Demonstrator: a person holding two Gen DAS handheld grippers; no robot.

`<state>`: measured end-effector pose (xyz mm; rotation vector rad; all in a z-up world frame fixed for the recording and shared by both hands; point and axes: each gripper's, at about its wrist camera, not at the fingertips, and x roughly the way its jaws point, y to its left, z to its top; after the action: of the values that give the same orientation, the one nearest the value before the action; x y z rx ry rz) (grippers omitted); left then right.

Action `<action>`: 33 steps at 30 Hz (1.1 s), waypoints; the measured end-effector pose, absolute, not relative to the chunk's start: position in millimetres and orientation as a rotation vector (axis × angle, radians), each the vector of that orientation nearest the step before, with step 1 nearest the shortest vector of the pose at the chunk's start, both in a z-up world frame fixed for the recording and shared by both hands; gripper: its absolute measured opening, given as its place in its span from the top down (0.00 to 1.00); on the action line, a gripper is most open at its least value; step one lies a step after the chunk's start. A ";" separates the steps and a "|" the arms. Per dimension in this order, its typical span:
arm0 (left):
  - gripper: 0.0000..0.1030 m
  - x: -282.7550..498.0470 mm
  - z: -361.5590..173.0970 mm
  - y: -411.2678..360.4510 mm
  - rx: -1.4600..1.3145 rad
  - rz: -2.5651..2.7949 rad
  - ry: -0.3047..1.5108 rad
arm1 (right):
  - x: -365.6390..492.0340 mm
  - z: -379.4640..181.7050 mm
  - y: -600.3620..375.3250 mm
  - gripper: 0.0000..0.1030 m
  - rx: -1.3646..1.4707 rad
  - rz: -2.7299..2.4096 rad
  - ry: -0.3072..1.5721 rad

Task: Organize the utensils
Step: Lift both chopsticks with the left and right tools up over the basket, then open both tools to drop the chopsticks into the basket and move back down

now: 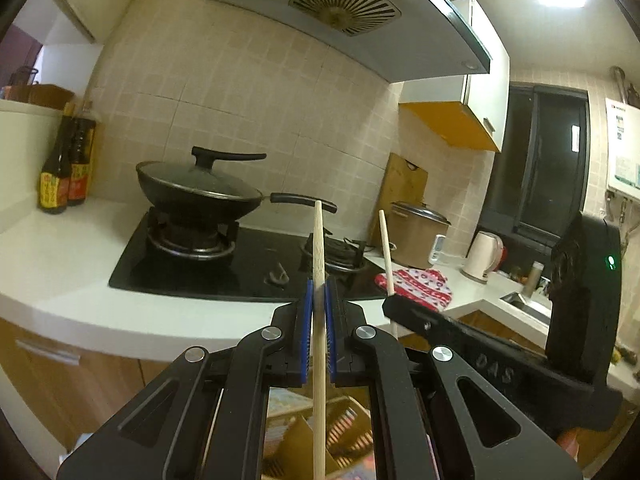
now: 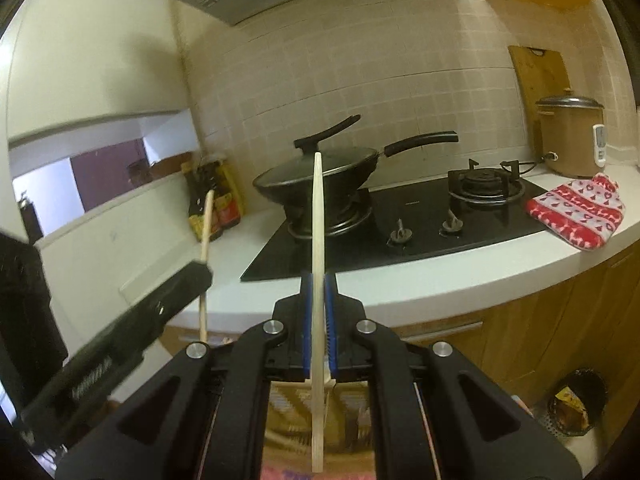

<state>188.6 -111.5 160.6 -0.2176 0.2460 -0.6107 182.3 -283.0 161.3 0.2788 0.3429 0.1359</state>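
In the left wrist view my left gripper [image 1: 319, 292] is shut on a round wooden stick [image 1: 319, 240] that stands upright between the blue pads. At its right, my right gripper [image 1: 394, 300] holds a thinner-looking wooden utensil [image 1: 386, 252]. The right wrist view shows my right gripper [image 2: 319, 280] shut on a flat, pale wooden utensil [image 2: 318, 208], seen edge-on and upright. My left gripper [image 2: 200, 270] appears at the left with its stick [image 2: 207, 220]. Both are raised in front of the counter. A slatted wooden organizer [image 1: 344, 432] [image 2: 288, 412] lies below, mostly hidden by the grippers.
A lidded black wok [image 1: 196, 188] sits on the black hob [image 1: 208, 264]. Sauce bottles [image 1: 66, 164] stand at the left. A red patterned cloth [image 2: 576, 212], a rice cooker [image 2: 568, 136], a kettle [image 1: 484, 256], a sink [image 1: 524, 304] and a floor bin [image 2: 576, 404] are to the right.
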 end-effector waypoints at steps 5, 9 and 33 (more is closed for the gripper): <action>0.96 203.7 152.2 -116.4 -0.219 -0.581 0.222 | 201.1 150.7 -290.8 0.96 0.273 0.104 0.330; 0.96 209.0 142.1 -119.0 -0.215 -0.559 0.207 | 211.4 138.1 -290.7 0.96 0.256 0.087 0.334; 0.53 157.0 121.9 -53.0 -0.284 -0.647 0.274 | 108.7 100.5 -275.5 0.82 0.203 0.133 0.351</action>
<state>157.0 -53.0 121.9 -0.2839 0.2736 -0.6468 108.7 -275.5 100.5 0.2025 0.3513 0.1327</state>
